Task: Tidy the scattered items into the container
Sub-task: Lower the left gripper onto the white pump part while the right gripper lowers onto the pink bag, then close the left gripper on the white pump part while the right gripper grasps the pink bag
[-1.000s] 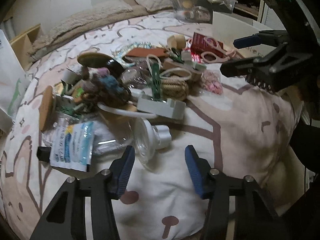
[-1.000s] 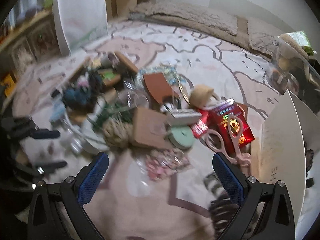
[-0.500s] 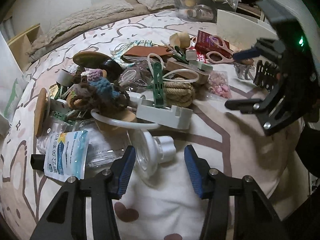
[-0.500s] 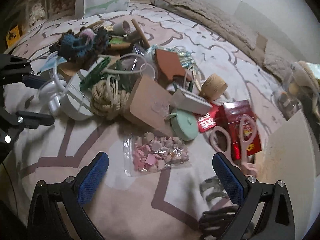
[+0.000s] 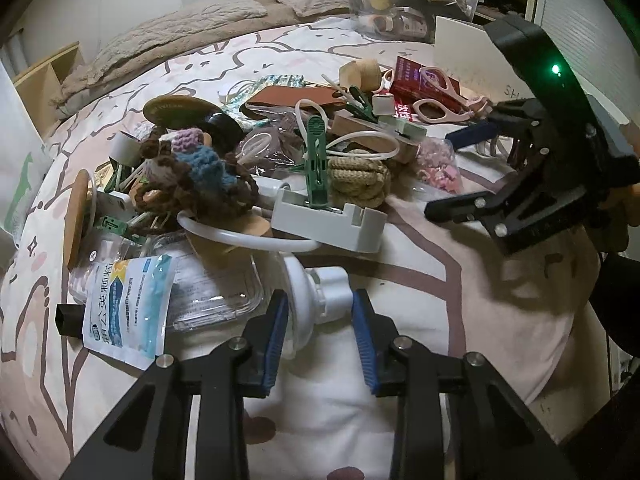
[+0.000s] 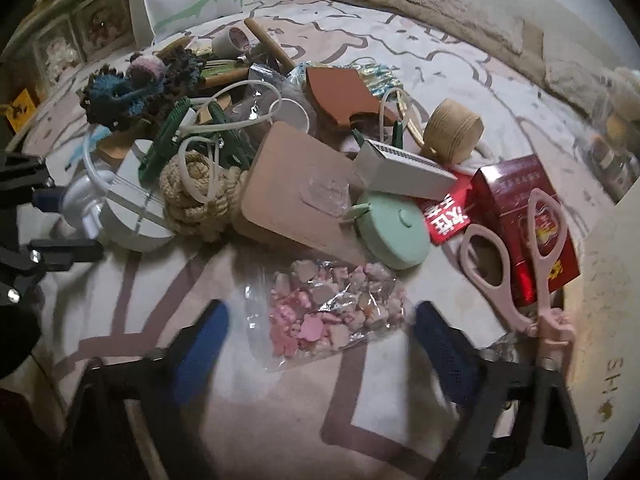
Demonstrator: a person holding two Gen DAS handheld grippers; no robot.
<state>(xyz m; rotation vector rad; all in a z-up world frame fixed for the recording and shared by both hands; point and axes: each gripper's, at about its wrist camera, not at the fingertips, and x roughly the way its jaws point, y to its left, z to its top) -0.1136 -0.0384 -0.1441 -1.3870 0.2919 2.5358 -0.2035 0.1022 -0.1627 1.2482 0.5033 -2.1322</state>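
While most clutter (image 5: 320,160) is lying heaped on bedspread (image 5: 500,312), barely starting: left gripper (image 5: 318,322) pinching white funnel piece (image 5: 320,286), right gripper (image 6: 320,344) closing around pink-bead bag (image 6: 332,312), not yet pressing; clear container (image 5: 412,8) waiting far behind

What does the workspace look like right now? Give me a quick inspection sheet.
Surface: bed cover with a pink cartoon print.
Job's things: white funnel piece, bag of pink bits, pink scissors, rope knot, red box in one heap.
Container: clear tub at the far edge, some items inside.
Clutter: crochet toy, green clips, white tubing.
Tongs: left tongs shut on the white funnel piece; right tongs closing, bag of pink bits between them, not yet pinched.
Cables: nothing seen.
Surroundings: brown blanket, wooden shelf.
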